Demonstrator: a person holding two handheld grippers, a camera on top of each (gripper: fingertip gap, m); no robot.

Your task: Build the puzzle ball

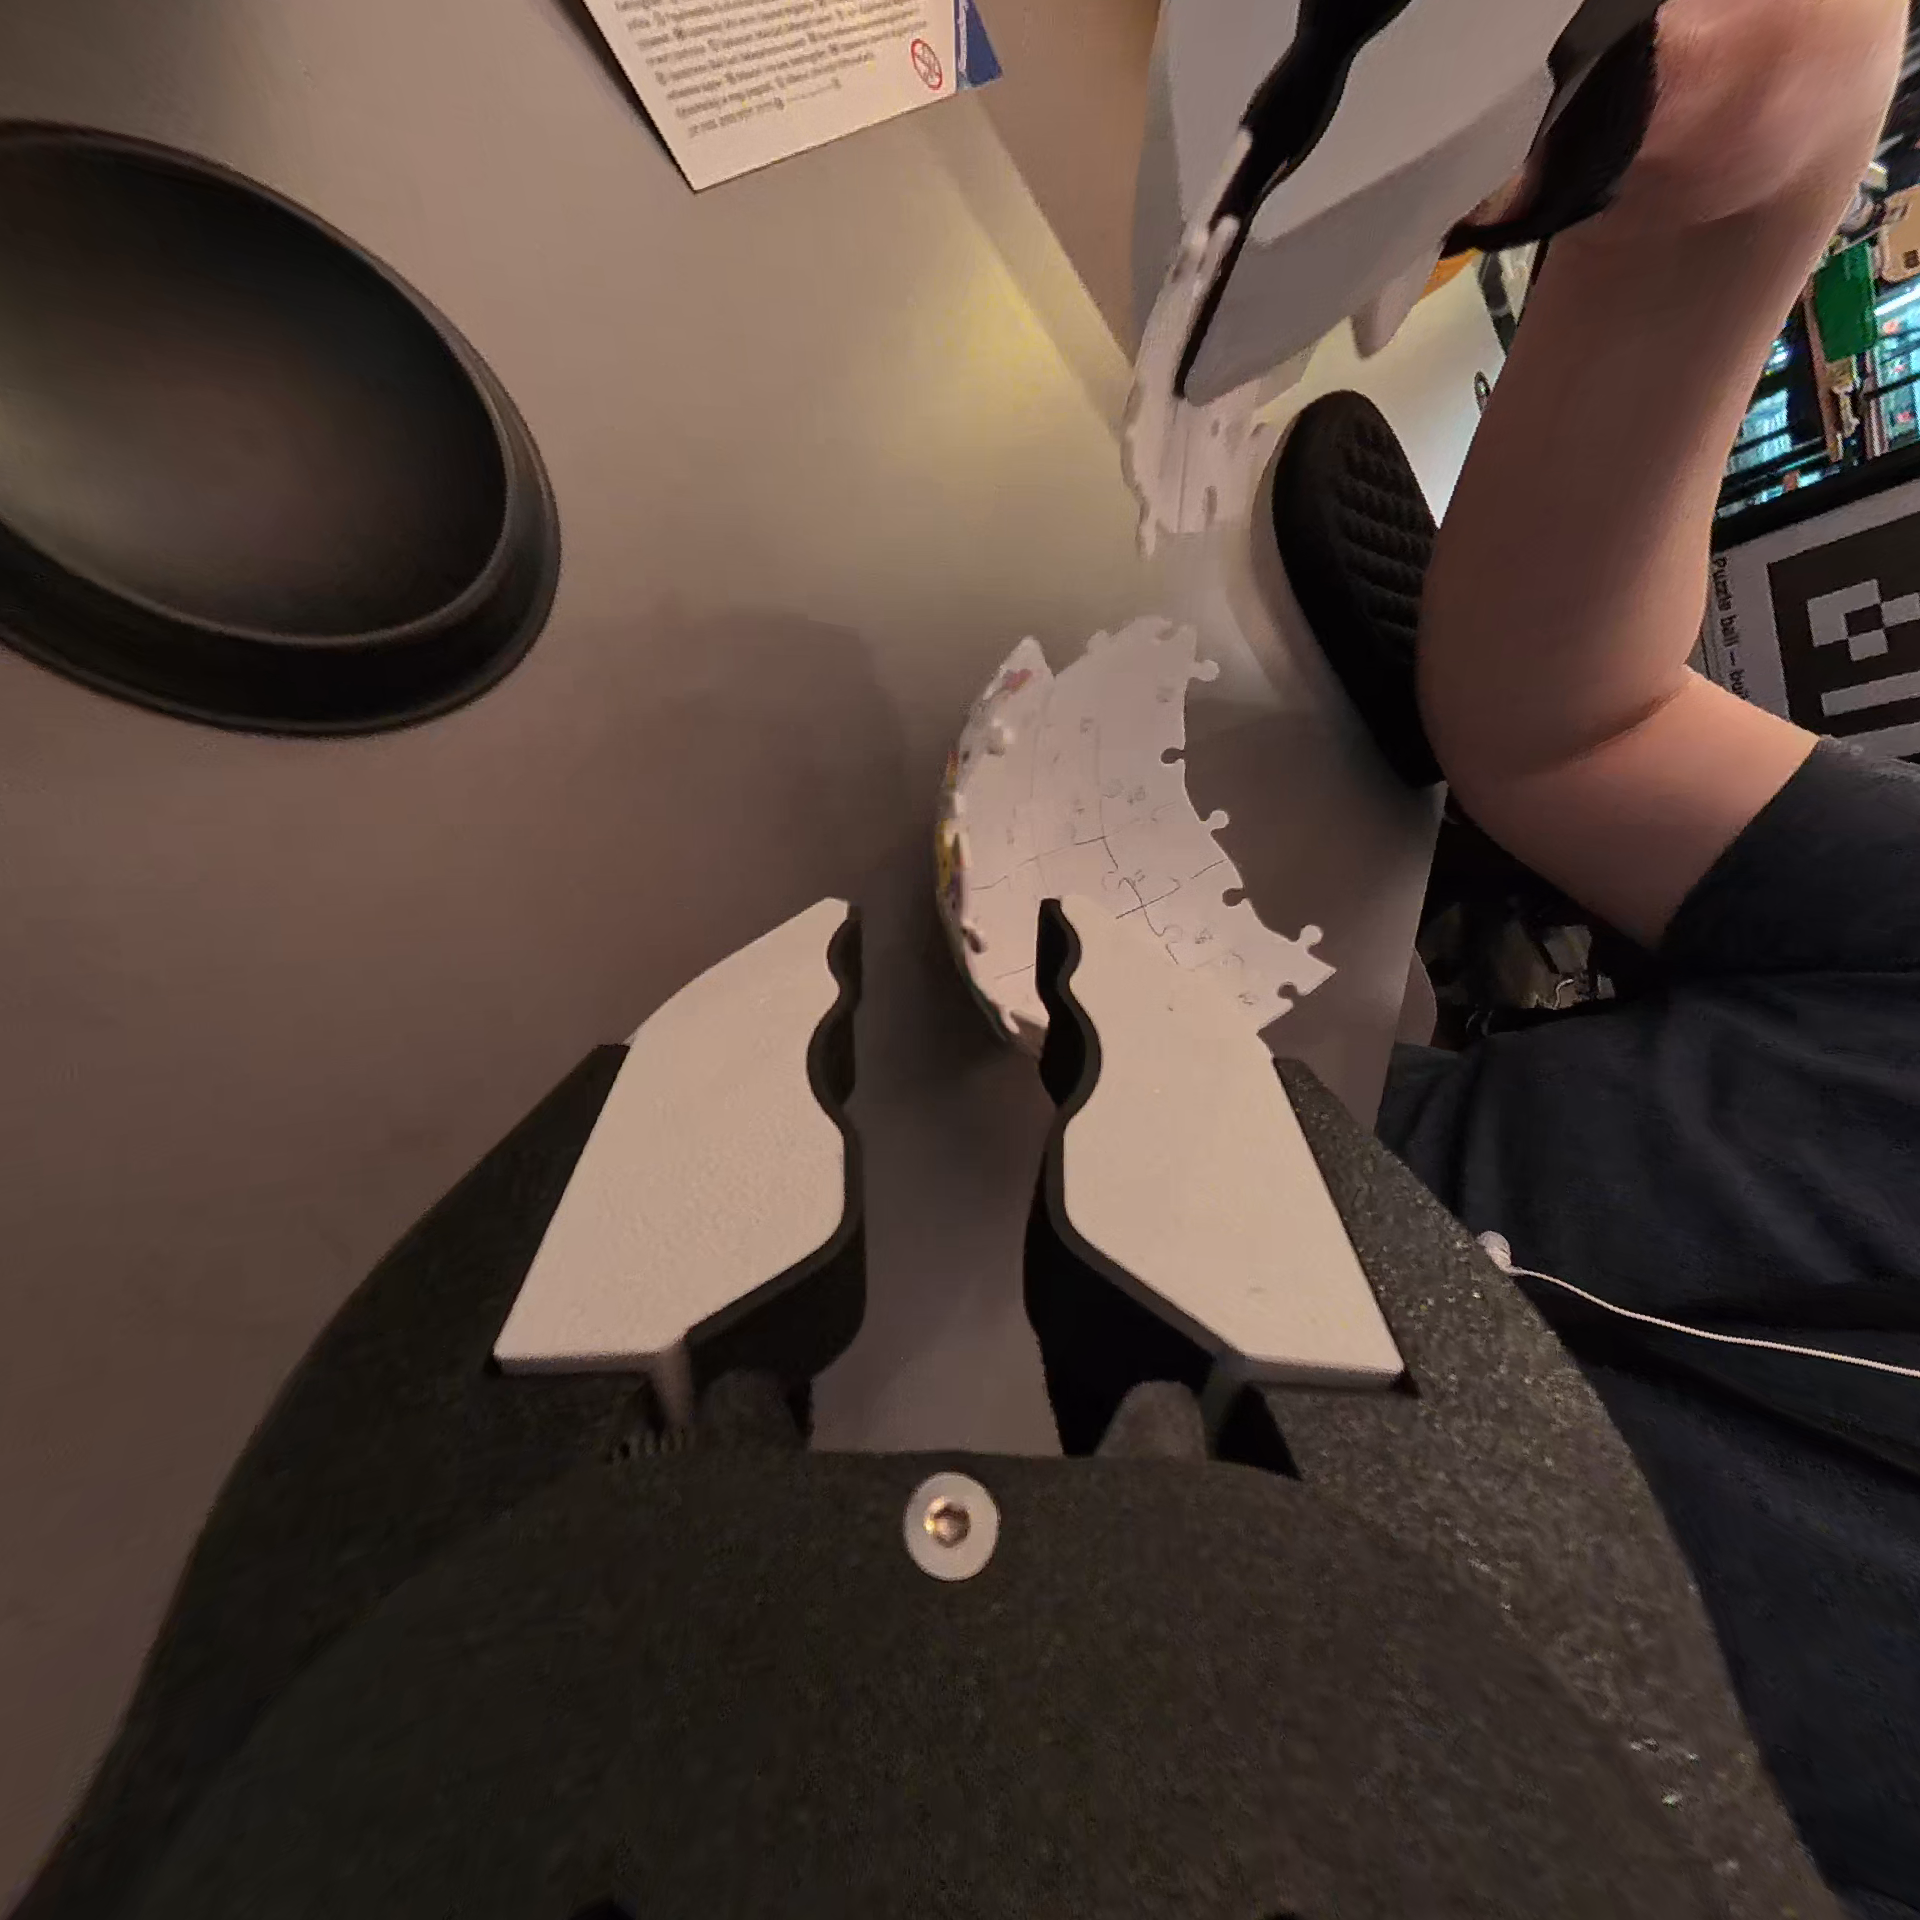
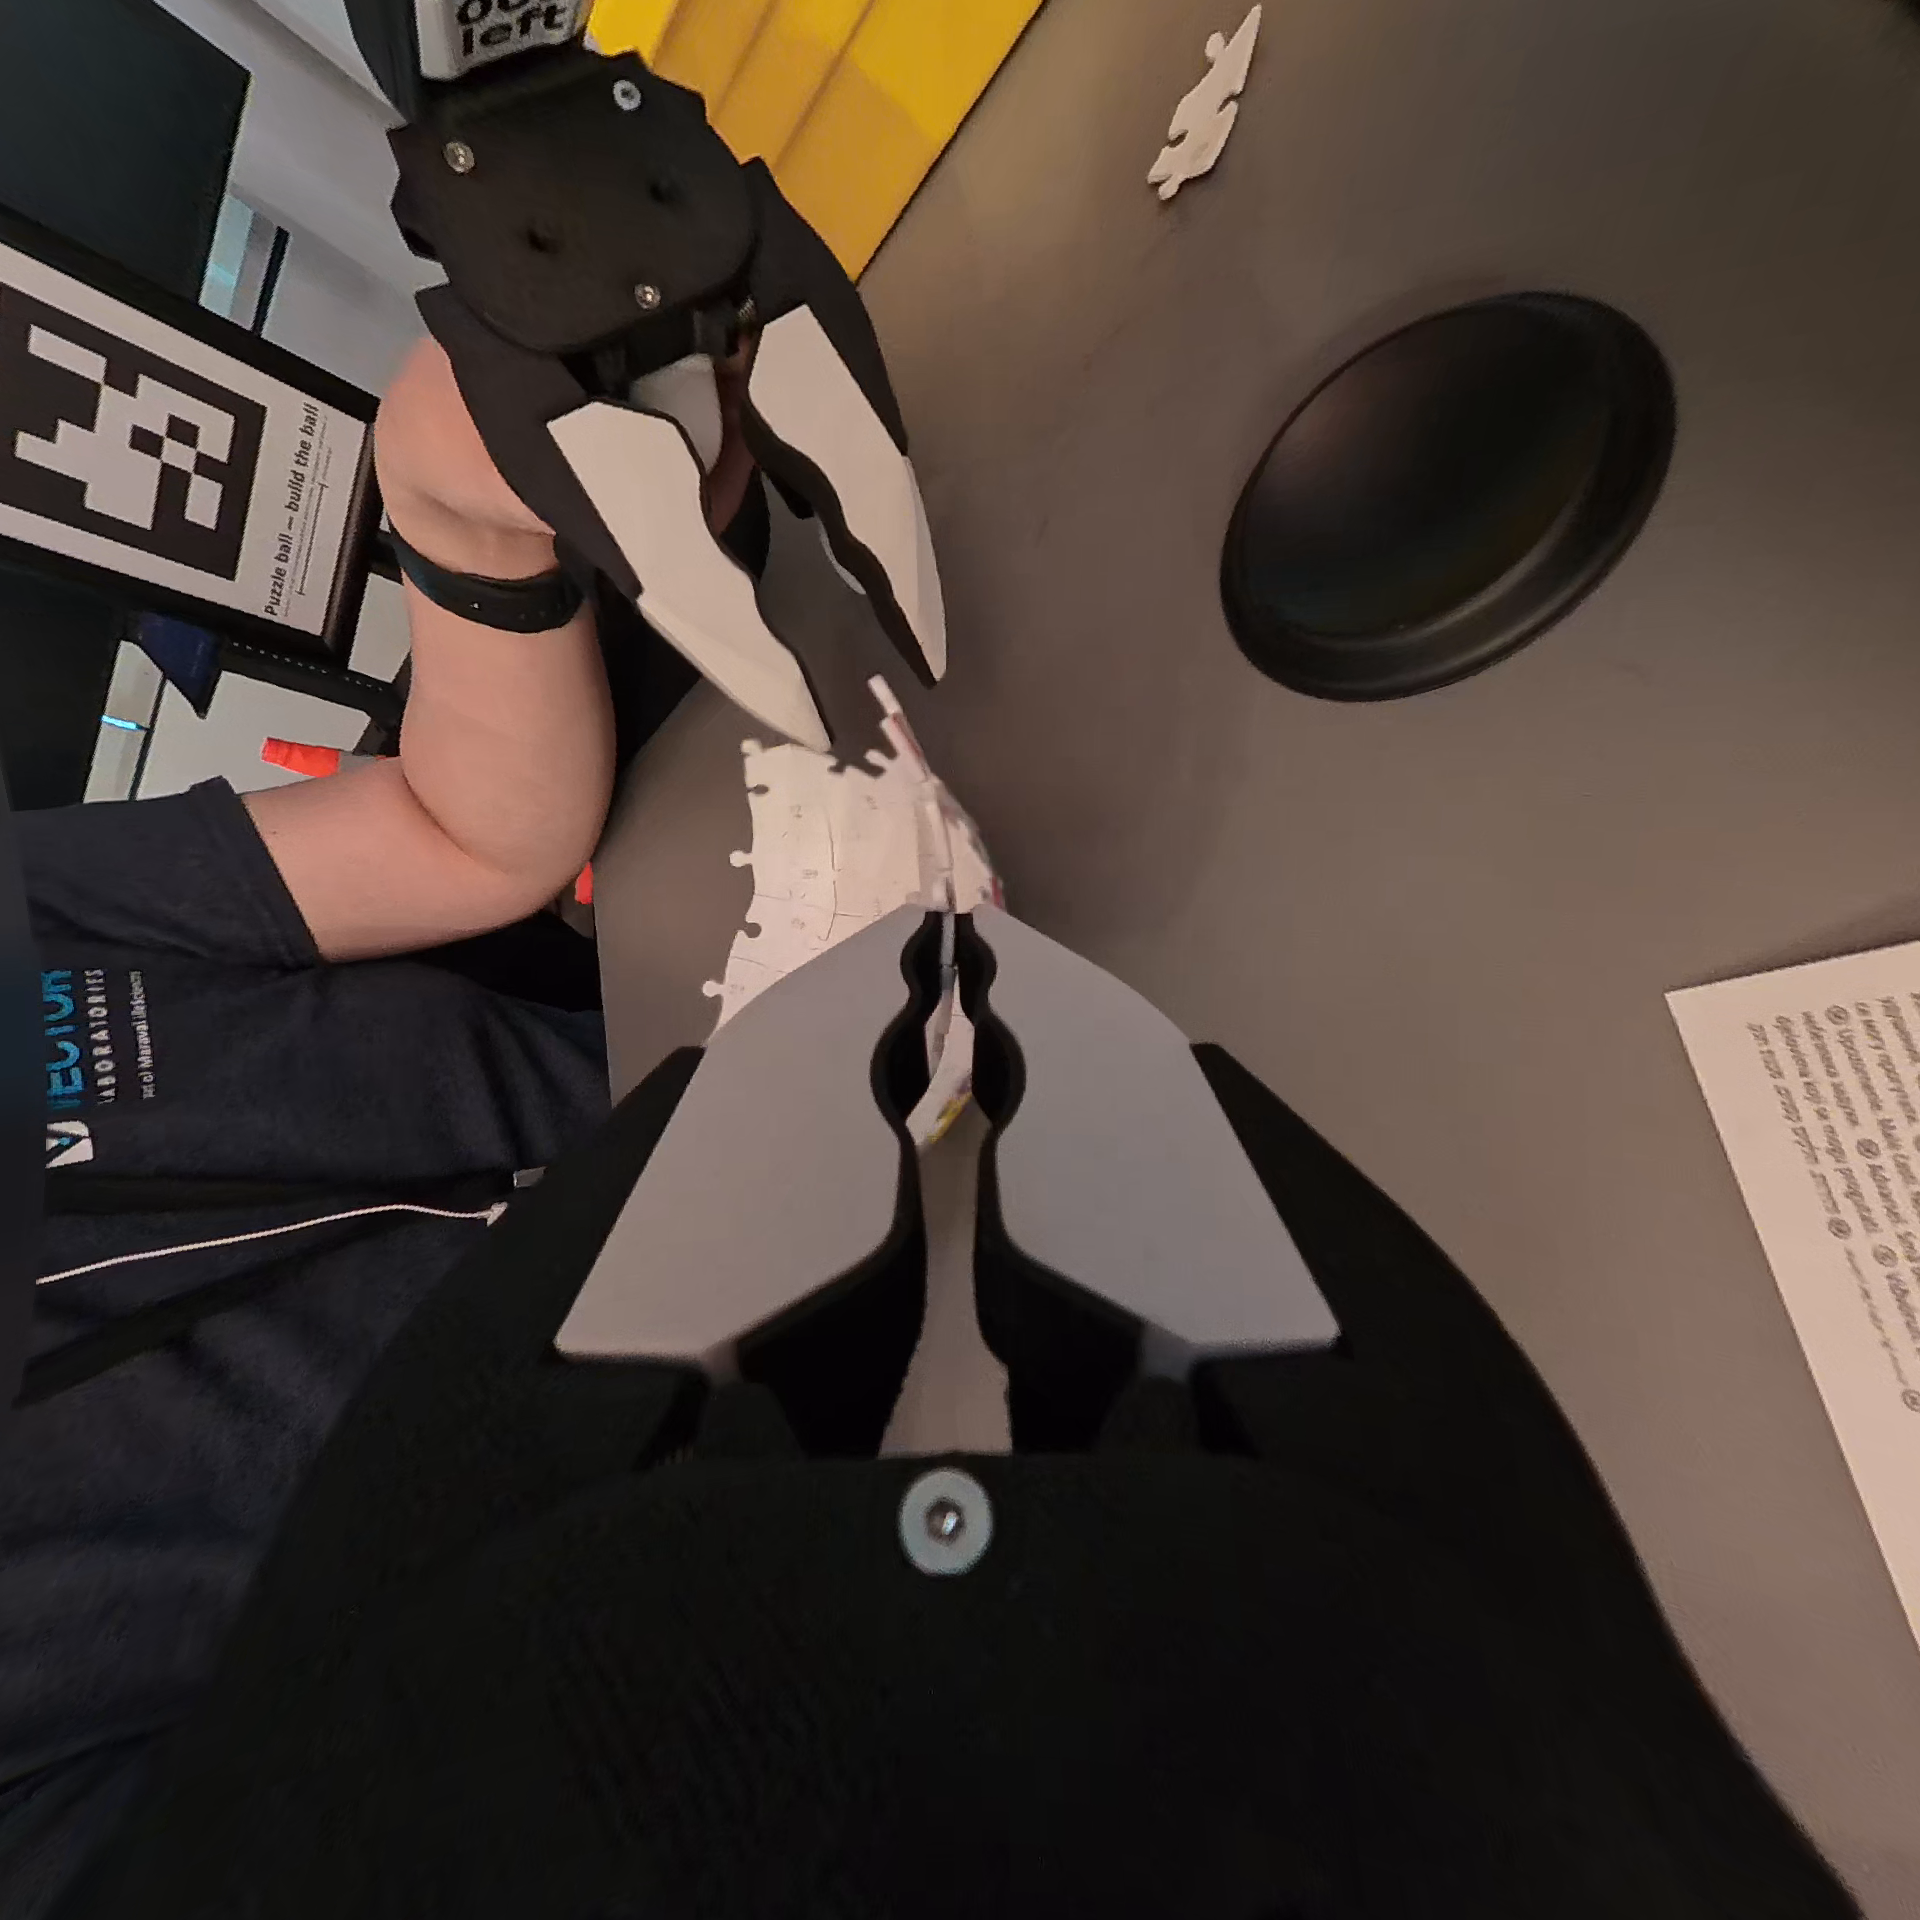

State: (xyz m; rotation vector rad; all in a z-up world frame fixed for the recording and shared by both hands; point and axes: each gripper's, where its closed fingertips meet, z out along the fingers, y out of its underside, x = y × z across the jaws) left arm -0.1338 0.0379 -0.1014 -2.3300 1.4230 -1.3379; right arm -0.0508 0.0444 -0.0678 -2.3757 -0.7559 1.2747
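Observation:
A curved, assembled section of the puzzle ball point(image 1: 1101, 821), white inside up, rests on the grey table point(image 1: 779, 520). My left gripper point(image 1: 948, 925) is open, and its right finger overlaps the section's near edge. In the right wrist view the left gripper point(image 2: 875, 701) stands open over the far rim of the section point(image 2: 831, 862), with one fingertip point(image 2: 816, 727) touching it. My right gripper point(image 2: 948, 930) is shut on a smaller white group of puzzle pieces, seen edge-on. In the left wrist view the right gripper point(image 1: 1190, 384) holds these pieces point(image 1: 1184, 468) above the section, apart from it.
A black round bowl point(image 1: 239, 436) sits on the table and also shows in the right wrist view point(image 2: 1444, 499). A printed paper sheet point(image 2: 1818, 1195) lies near it. One loose white piece point(image 2: 1205, 104) lies far off. A person's forearm point(image 1: 1558, 623) and a framed marker card point(image 2: 156, 447) are at the table's edge. My right fingertips sit around 10 cm from my left ones.

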